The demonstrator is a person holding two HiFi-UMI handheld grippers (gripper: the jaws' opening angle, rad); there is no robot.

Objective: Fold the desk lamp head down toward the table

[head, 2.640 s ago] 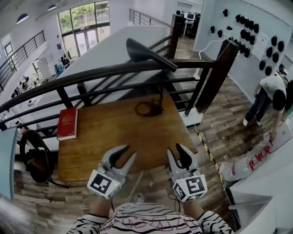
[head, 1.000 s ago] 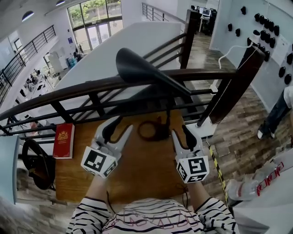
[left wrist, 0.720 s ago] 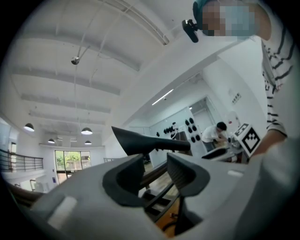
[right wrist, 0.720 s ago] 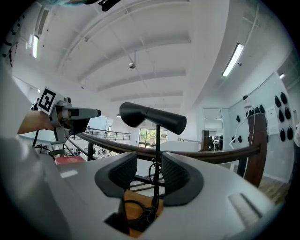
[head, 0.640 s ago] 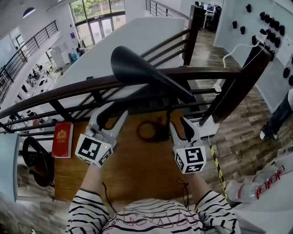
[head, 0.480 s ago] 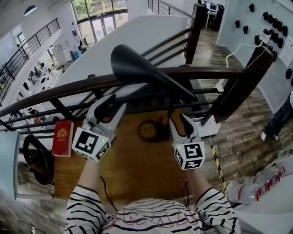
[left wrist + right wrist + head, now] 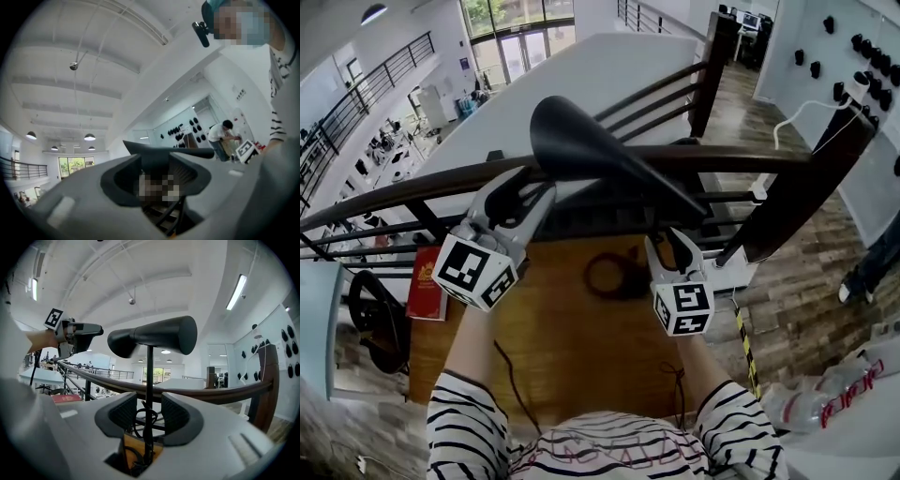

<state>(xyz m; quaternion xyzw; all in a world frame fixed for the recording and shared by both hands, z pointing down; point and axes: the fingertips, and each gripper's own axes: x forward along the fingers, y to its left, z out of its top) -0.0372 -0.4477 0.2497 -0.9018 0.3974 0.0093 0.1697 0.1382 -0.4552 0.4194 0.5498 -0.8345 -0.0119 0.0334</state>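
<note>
The desk lamp's black cone head (image 7: 581, 141) lies roughly level on its upright stem (image 7: 149, 376) at the desk's (image 7: 572, 347) far edge, wide end aimed far-left above a dark handrail (image 7: 403, 192). The left hand-held gripper (image 7: 530, 187), jaws opening, holds nothing beside that wide end; the right hand-held gripper (image 7: 668, 246) stands open astride the stem without touching it. A coiled cord (image 7: 614, 277) lies at the base and a red book (image 7: 424, 272) lies left.

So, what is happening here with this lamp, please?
A person works two grippers at a black desk lamp on the wooden table. The left gripper is up at the lamp head, its fingers opening, with the head at their tips, not gripped. Lower down, the right gripper has its fingers apart around the thin stem. The head is not folded yet.
</note>
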